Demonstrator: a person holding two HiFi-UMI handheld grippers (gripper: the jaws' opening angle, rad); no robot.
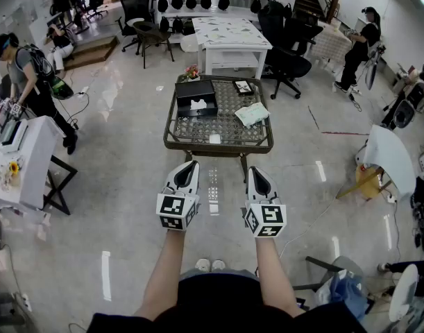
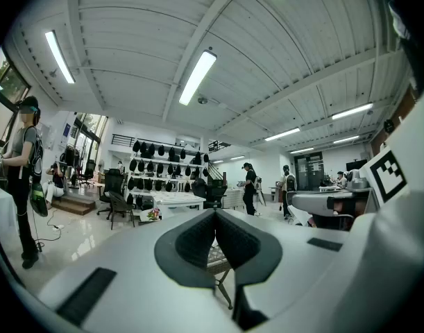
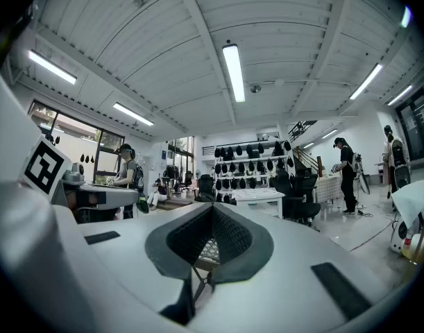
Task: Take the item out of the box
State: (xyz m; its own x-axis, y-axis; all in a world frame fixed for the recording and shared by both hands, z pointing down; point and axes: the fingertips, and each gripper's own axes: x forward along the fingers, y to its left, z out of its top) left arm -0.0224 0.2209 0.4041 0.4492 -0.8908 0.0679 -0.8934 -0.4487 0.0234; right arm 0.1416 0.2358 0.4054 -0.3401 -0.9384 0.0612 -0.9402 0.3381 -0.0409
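Note:
A black open box with something white inside stands on the back left of a low wicker table. The table is ahead of me across a stretch of floor. Both grippers are held level short of it, well apart from the box. My left gripper has its jaws closed together with nothing between them, as the left gripper view confirms. My right gripper is beside it, also shut and empty. A sliver of the wicker table shows below the right gripper's meeting pads.
On the table also lie a small framed picture, a pale folded cloth, a white card and flowers. A white table and black office chairs stand behind. A white stand is at left. Several people work around the room.

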